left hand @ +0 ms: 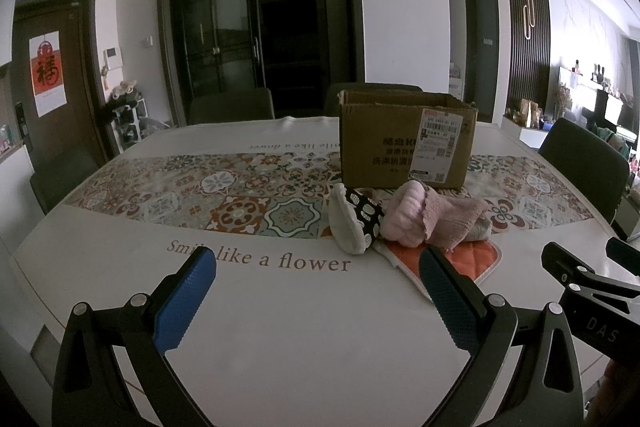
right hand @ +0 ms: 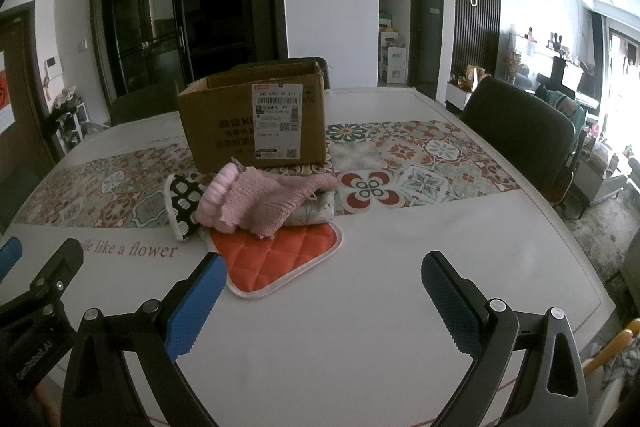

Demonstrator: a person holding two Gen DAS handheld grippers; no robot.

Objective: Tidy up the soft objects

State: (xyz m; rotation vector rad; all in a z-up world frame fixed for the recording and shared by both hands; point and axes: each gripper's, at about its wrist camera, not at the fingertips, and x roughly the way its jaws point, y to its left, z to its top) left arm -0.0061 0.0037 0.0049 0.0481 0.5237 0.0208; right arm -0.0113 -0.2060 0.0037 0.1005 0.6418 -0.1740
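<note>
Left gripper (left hand: 316, 267) wide open, holds nothing, hovers over white table (left hand: 280, 327) near printed text. Right gripper (right hand: 322, 269) also spread wide, empty, just short of soft pile. Pile sits mid-table, in front of open cardboard box (right hand: 224, 131), touching or nearly touching its base. Orange quilted pad (right hand: 276, 259) at bottom, folded floral cloth (right hand: 316, 213) on it, pink knit piece (right hand: 264, 203) draped on top, black-white patterned mitt (right hand: 184, 203) leaning at pile's left side.
</note>
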